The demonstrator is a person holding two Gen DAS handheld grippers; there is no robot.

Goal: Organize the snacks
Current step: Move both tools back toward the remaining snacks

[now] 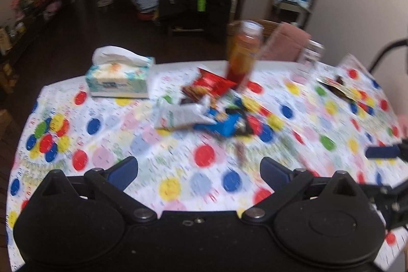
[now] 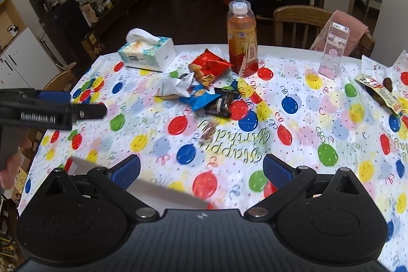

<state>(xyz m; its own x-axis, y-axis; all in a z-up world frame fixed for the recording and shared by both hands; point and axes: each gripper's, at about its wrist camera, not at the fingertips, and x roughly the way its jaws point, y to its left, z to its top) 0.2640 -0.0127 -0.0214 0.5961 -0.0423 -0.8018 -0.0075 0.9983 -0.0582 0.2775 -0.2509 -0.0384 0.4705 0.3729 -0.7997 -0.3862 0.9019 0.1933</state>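
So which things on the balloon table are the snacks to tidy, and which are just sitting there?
Snacks to tidy:
red packet
white packet
blue packet
dark packet
small wrapped sweet

Just lying about:
tissue box
drink bottle
clear box

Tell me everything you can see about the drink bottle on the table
The bottle is clear plastic with a white cap, holding orange-red liquid, wrapped in an orange and white label. It stands upright and closed at the far side of the table, just behind the snack pile, beside the red packet. Neither gripper is near it.
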